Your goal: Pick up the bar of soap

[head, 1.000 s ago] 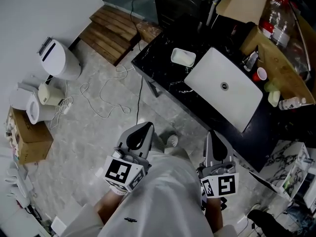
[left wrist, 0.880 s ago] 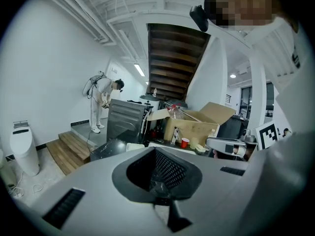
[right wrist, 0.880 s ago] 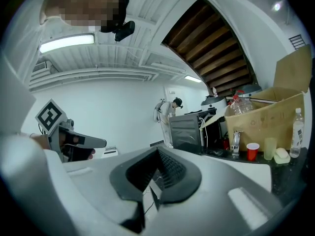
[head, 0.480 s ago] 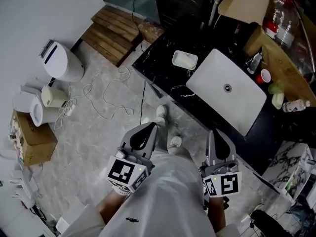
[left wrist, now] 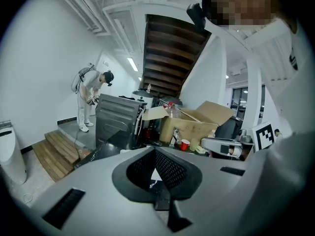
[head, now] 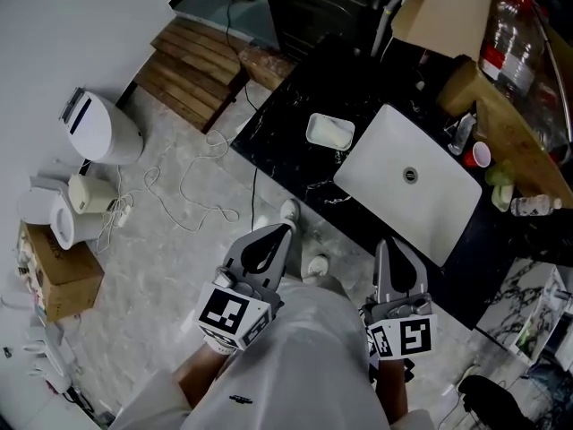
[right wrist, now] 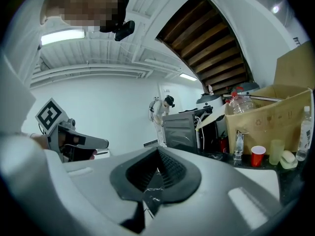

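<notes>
1. Counted: two tongs, one bar of soap [head: 331, 133], one white dish [head: 312, 127], one white sink [head: 430, 204], one red cup [head: 481, 155] and two shoes [head: 288, 210].
2. The bar of soap lies in the white dish on the black desk [head: 282, 137], above the middle of the frame and just left of the sink.
3. The desk's near edge runs slantwise from upper centre down to the lower right. The dish sits near that edge, by the desk's left corner.
4. Pale stone floor [head: 170, 258] lies open between the tongs and the desk. A white cable [head: 192, 186] loops across it at centre left.
5. The left tongs [head: 271, 234] are clenched, jaws together with nothing between them.
6. The right tongs [head: 387, 247] are likewise clenched and empty.
7. Both tongs are low in the frame, side by side, well apart from the soap.
</notes>
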The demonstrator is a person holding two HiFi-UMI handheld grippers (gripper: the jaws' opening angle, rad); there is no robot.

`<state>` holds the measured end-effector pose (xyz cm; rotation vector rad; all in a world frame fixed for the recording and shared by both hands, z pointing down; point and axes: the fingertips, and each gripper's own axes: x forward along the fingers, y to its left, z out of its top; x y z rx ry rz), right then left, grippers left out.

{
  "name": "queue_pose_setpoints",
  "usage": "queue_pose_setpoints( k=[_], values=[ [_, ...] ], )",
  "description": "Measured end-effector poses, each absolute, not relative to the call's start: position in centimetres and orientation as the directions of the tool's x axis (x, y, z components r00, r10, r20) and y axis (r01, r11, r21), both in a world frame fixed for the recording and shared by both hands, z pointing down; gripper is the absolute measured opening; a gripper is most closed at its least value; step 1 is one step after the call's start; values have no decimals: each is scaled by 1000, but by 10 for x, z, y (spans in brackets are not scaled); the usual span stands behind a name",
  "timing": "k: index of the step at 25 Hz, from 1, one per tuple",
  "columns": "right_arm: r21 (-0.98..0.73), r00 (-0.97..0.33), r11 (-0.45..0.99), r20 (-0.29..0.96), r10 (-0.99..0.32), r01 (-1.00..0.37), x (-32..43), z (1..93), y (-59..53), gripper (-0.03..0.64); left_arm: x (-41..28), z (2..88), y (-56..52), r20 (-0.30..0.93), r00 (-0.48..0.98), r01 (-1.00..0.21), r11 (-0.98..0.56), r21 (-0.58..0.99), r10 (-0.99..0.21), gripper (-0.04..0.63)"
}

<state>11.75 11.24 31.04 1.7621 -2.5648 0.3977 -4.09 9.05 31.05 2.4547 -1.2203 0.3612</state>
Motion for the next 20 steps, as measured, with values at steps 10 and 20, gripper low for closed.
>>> queue_pose_setpoints(
  k=[10,20],
  values=[
    [-181,-296,267,158,-942,-946,109,299,22,9,-47,301,-16,365,649,-757,-613,225,-668,8],
    [-156,-198,171,180,-963,-973,83,295,-41,9,-67,315,-87,381,726,-679,-685,264,-573,8]
  ],
)
